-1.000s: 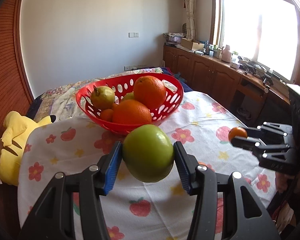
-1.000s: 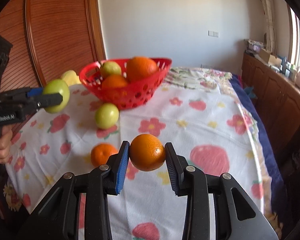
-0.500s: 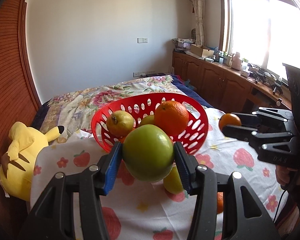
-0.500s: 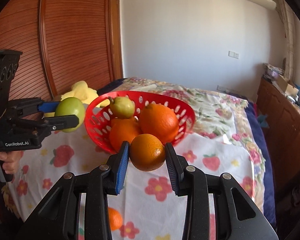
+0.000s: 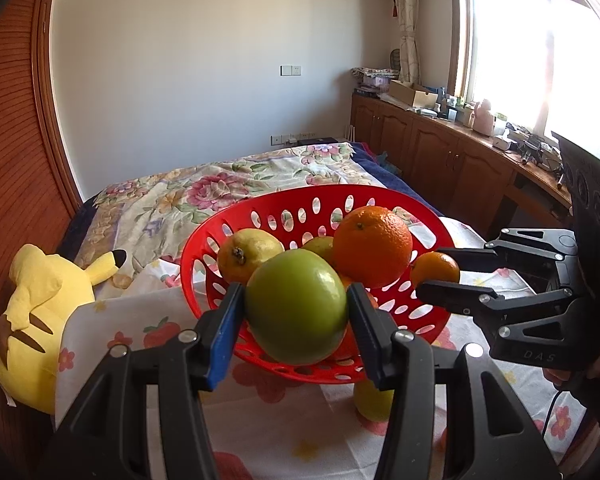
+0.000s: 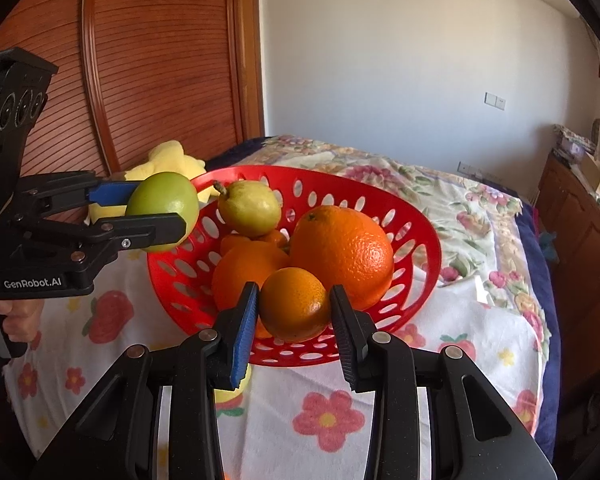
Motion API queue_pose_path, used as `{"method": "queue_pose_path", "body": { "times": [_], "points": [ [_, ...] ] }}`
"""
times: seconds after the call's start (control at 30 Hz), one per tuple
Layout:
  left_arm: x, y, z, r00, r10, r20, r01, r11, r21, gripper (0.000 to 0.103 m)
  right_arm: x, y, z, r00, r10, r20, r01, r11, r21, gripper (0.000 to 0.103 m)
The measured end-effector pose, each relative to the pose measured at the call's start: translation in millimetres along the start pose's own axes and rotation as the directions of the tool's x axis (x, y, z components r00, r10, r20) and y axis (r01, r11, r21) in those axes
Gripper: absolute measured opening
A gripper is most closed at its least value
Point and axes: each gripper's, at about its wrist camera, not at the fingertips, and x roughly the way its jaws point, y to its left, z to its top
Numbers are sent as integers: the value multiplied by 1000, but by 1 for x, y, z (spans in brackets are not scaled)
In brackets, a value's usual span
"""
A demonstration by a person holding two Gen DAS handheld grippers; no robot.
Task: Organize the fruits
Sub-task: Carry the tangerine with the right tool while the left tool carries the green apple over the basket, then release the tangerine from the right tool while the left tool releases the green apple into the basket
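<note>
Fruits held by both grippers at red basket (image 5: pixel 260 204).
Left gripper (image 5: pixel 296 320) jaws clamp green apple (image 5: pixel 296 306) at near rim; right gripper (image 6: pixel 294 312) jaws clamp small orange (image 6: pixel 294 308) over basket edge.

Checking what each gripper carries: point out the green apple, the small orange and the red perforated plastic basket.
green apple (image 5: pixel 296 306), left wrist view, front skin between the pads.
small orange (image 6: pixel 294 304), right wrist view, front skin.
red perforated plastic basket (image 6: pixel 416 220), right wrist view, right wall.
</note>
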Motion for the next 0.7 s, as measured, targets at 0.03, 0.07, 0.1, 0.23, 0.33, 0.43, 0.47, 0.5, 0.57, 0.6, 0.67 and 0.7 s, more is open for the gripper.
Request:
{"method": "queue_pose_path", "body": {
  "times": [0.03, 0.07, 0.1, 0.23, 0.33, 0.43, 0.47, 0.5, 0.57, 0.6, 0.67, 0.7],
  "points": [
    [2, 1, 0, 1000, 0, -3, 0, 1000, -1, 51, 1, -2, -2, 1000, 4, -3, -4, 1000, 1, 36],
    [4, 2, 0, 1000, 1, -6, -1, 1000, -1, 51, 3, -2, -2, 1000, 8, -7, -8, 1000, 1, 36],
    [6, 3, -1, 1000, 0, -8, 0, 1000, -1, 51, 6, -2, -3, 1000, 11, -12, -11, 1000, 0, 36],
    [12, 4, 0, 1000, -2, -17, 2, 1000, -3, 51, 11, -4, -6, 1000, 16, -14, -16, 1000, 12, 38],
    [16, 4, 1, 1000, 0, -23, 0, 1000, 1, 51, 9, -6, -7, 1000, 18, -13, -18, 1000, 20, 39],
    [18, 4, 2, 1000, 2, -25, -2, 1000, 3, 51, 7, -9, -8, 1000, 10, -12, -9, 1000, 29, 39],
    [18, 4, 2, 1000, 2, -24, -2, 1000, 3, 51, 5, -11, -9, 1000, 8, -10, -8, 999, 36, 40],
    [18, 4, 2, 1000, 3, -26, -3, 1000, 4, 51, 3, -14, -9, 1000, 8, -7, -8, 999, 43, 40],
    [21, 5, 3, 1000, 7, -31, -7, 1000, 7, 51, -1, -17, -11, 1000, 9, -5, -9, 999, 51, 41],
    [24, 6, 3, 999, 13, -38, -13, 1000, 5, 51, -2, -17, -12, 1000, 8, -6, -8, 999, 51, 41],
    [28, 8, 2, 999, 14, -46, -14, 1000, 0, 51, -4, -17, -13, 1000, 7, -8, -6, 999, 48, 41],
    [30, 9, 2, 999, 15, -52, -15, 1000, -2, 51, -5, -17, -14, 1000, 6, -8, -6, 999, 48, 41]
  ]
}}
